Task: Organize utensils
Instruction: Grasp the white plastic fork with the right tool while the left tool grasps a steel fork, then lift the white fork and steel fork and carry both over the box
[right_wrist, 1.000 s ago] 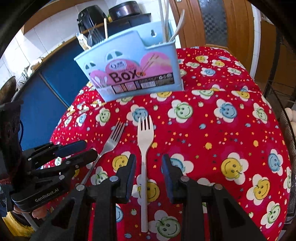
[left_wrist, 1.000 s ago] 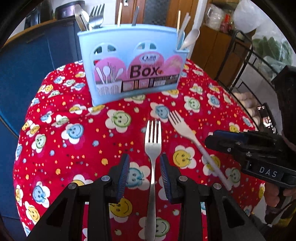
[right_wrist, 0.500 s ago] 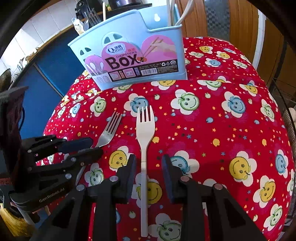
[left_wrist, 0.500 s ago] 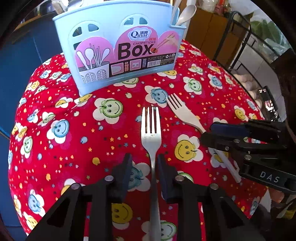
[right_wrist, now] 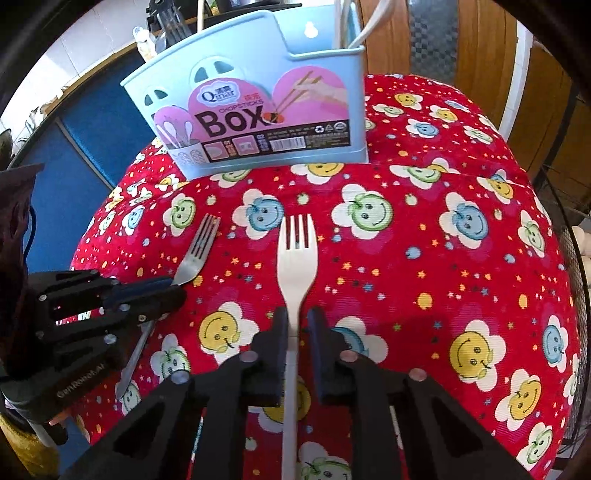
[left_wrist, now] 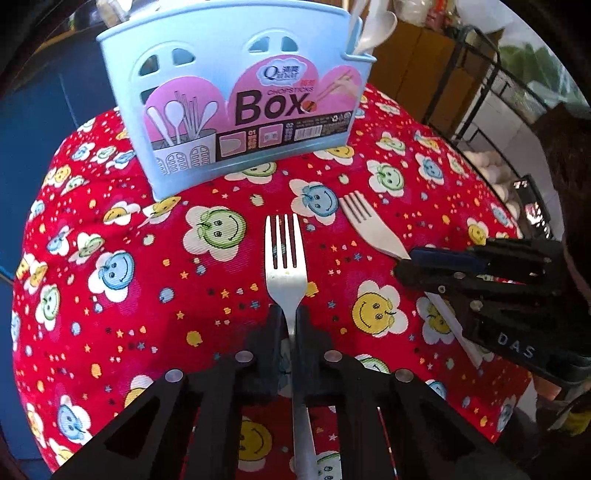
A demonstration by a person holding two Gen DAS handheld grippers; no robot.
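A metal fork [left_wrist: 286, 266] lies on the red smiley-face cloth [left_wrist: 110, 314], tines toward the light blue utensil box [left_wrist: 236, 96]. My left gripper [left_wrist: 290, 323] is shut on its neck. A white plastic fork [right_wrist: 297, 258] lies beside it, to the right. My right gripper [right_wrist: 297, 325] has its jaws close around the plastic fork's neck, nearly shut, with a thin gap showing on the right side. Each gripper shows in the other's view: the right one [left_wrist: 406, 264], the left one [right_wrist: 177, 291]. The box [right_wrist: 258, 110] stands upright behind both forks.
The box holds several utensils, with a white spoon [left_wrist: 376, 29] sticking out at its right end. A blue cabinet [right_wrist: 74, 155] stands at the left. A black wire rack [left_wrist: 491, 122] stands at the right, past the cloth's edge.
Both grippers moved forward along the fork handles toward the box and closed. The left went from open to shut on the metal fork; the right narrowed around the plastic fork.
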